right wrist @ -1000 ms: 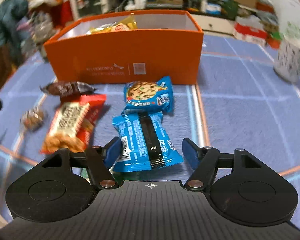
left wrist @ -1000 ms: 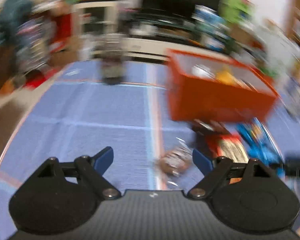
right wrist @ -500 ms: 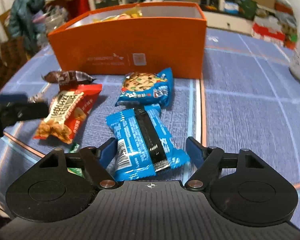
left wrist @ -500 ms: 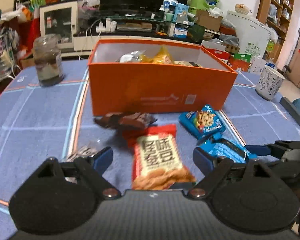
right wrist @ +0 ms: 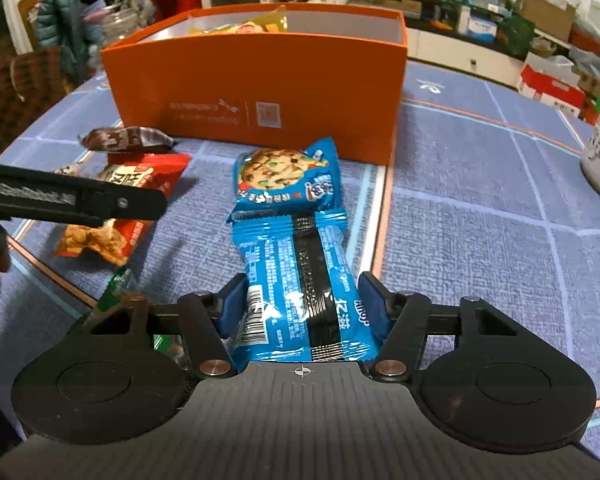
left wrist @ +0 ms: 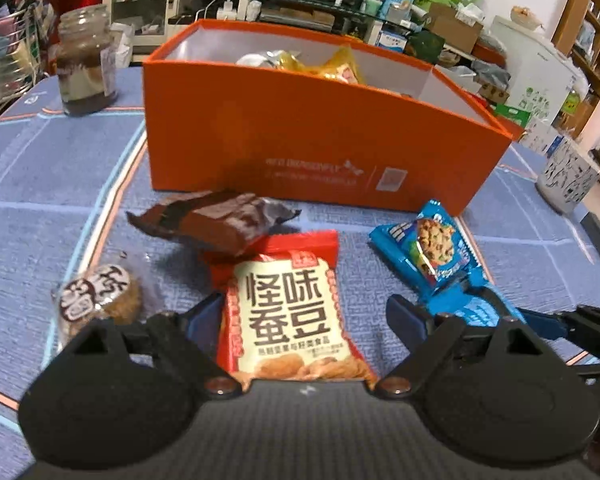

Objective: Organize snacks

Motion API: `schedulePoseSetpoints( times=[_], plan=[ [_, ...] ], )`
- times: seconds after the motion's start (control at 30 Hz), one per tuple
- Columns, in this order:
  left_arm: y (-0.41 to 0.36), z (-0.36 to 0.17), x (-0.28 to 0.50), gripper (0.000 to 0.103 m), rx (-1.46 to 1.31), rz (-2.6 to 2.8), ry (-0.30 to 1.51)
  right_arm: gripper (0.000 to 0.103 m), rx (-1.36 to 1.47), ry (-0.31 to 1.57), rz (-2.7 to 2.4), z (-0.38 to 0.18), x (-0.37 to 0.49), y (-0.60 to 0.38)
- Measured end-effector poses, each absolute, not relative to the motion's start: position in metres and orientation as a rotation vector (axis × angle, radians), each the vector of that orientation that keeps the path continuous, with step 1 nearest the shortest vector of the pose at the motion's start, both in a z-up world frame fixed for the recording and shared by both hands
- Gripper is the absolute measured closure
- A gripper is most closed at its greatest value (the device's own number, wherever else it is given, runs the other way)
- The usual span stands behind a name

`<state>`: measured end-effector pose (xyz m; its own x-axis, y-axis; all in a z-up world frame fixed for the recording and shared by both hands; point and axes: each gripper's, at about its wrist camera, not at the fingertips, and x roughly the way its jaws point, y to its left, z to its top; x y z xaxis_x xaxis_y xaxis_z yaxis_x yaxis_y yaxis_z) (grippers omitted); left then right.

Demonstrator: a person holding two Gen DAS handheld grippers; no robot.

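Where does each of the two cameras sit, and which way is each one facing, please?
Left wrist: sits on the left tongs, facing forward over the red bean-snack packet towards the orange box; its own open fingers show, and the right tongs enter at the right edge.
Right wrist: sits on the right tongs, looking forward along the long blue packet to the box; its fingers flank that packet, and a left-tongs finger crosses the left side.
Shared: the box, red packet, brown wrapper and blue cookie packet.
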<state>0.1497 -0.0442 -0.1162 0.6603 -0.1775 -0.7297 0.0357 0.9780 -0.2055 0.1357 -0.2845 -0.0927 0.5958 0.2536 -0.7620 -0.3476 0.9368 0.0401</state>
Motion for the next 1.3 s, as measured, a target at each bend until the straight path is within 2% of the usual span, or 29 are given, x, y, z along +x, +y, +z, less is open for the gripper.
schedulePoseSetpoints(
  times=[0.3, 0.33, 0.37, 0.4, 0.43, 0.87, 1.3],
  plan=[
    [-0.046, -0.120, 0.151, 0.016, -0.181, -0.089, 0.819, 0.051, -0.140, 0.859, 0.354, -0.094, 0.132, -0.280],
    [-0.045, -0.119, 0.152, 0.025, -0.183, -0.089, 0.822, 0.053, -0.142, 0.862, 0.353, -0.093, 0.132, -0.280],
    [-0.045, -0.119, 0.152, 0.029, -0.174, -0.081, 0.827, 0.058, -0.138, 0.865, 0.354, -0.092, 0.132, -0.280],
    [-0.046, -0.117, 0.152, 0.045, -0.157, -0.069, 0.829, 0.064, -0.134, 0.870, 0.355, -0.091, 0.131, -0.281],
    [-0.045, -0.116, 0.152, 0.049, -0.149, -0.070, 0.832, 0.066, -0.126, 0.877, 0.361, -0.090, 0.131, -0.281],
    [-0.040, -0.102, 0.119, 0.050, -0.080, -0.130, 0.826, 0.069, -0.137, 0.879, 0.387, -0.083, 0.123, -0.276],
    [-0.048, -0.083, 0.095, 0.049, 0.012, -0.115, 0.778, 0.069, -0.124, 0.784, 0.422, -0.054, 0.094, -0.276]
  ],
)
